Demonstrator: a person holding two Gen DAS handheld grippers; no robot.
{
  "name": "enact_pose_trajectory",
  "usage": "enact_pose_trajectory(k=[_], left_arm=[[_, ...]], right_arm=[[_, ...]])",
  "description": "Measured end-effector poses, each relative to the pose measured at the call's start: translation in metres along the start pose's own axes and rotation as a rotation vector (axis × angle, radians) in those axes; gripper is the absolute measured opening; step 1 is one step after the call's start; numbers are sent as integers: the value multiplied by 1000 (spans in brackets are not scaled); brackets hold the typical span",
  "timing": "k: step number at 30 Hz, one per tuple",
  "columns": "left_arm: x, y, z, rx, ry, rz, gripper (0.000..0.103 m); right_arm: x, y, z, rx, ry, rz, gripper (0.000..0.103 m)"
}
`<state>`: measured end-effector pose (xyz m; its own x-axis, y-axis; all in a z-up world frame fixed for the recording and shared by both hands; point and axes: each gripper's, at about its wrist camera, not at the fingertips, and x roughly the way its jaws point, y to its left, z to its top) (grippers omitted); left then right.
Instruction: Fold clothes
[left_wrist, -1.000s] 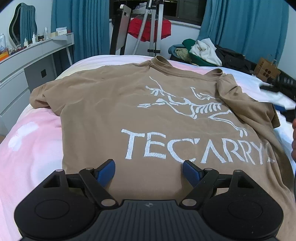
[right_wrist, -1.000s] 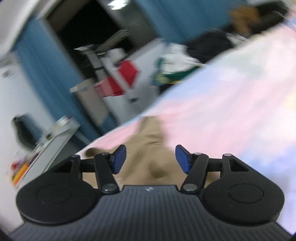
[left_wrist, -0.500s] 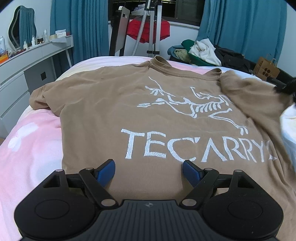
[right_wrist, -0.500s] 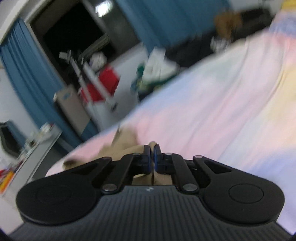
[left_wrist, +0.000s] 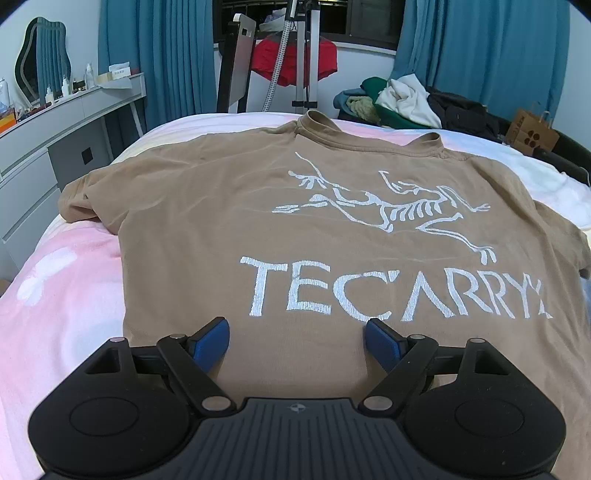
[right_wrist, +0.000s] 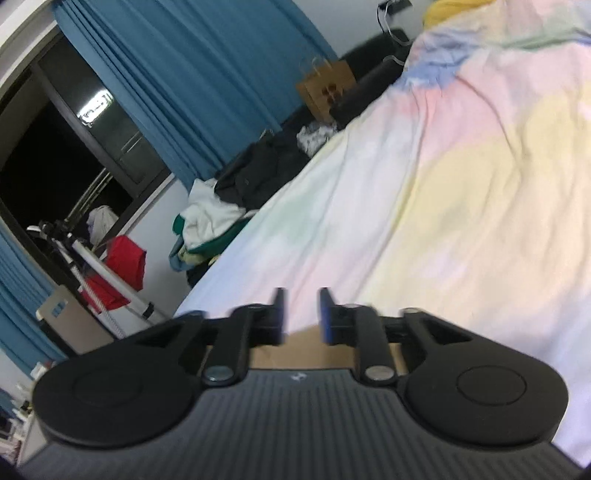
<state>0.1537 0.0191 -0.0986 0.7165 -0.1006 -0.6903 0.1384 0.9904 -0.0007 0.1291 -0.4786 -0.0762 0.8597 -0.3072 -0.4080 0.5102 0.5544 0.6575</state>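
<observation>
A tan T-shirt (left_wrist: 207, 221) with a white skeleton print and the lettering "TECARRYX" lies flat, print up, on the bed (left_wrist: 55, 302); its collar points away and both sleeves are spread out. My left gripper (left_wrist: 295, 341) is open and empty, hovering over the shirt's near hem. In the right wrist view my right gripper (right_wrist: 301, 314) is partly open with a narrow gap and nothing between its pads. It points over the pastel sheet (right_wrist: 461, 184), with a strip of the tan shirt (right_wrist: 303, 349) just below its fingers.
A grey dresser (left_wrist: 33, 155) stands left of the bed. A clothes rack with a red garment (left_wrist: 295, 62) and a pile of clothes (left_wrist: 399, 99) sit beyond the bed's far edge. A brown paper bag (left_wrist: 532, 134) is at the far right.
My right gripper shut on the shirt's right sleeve, pulled it out flat, then opened and let go. The sleeve now lies spread. My left gripper has stayed still and open.
</observation>
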Motion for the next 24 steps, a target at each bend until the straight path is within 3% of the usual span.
enact_pose_trajectory(k=[1, 3, 7, 10, 15, 17, 18, 19, 20, 24], left_arm=[[-1, 0, 0, -2, 2, -1, 83], [-1, 1, 1, -7, 4, -3, 83], [-4, 3, 1, -27, 10, -9, 83], [-6, 4, 2, -37, 10, -11, 83], [-8, 4, 0, -52, 8, -17, 83], [-6, 3, 0, -50, 7, -14, 83], [-5, 3, 0, -50, 7, -12, 83], [-4, 2, 1, -50, 8, -10, 83], [-3, 2, 1, -49, 8, -10, 83], [-3, 1, 1, -42, 3, -15, 83]], right_arm=[[-3, -5, -4, 53, 34, 13, 64], [-7, -14, -13, 160, 104, 36, 76], [6, -25, -36, 289, 314, 37, 76], [30, -29, -51, 298, 377, 83, 76], [63, -32, -59, 327, 257, 239, 75], [73, -23, -54, 290, 234, 297, 64], [72, -17, -52, 242, 219, 285, 45], [70, -12, -50, 182, 207, 275, 19], [66, -6, -47, 121, 190, 269, 12], [44, 5, -22, 0, 42, 318, 14]])
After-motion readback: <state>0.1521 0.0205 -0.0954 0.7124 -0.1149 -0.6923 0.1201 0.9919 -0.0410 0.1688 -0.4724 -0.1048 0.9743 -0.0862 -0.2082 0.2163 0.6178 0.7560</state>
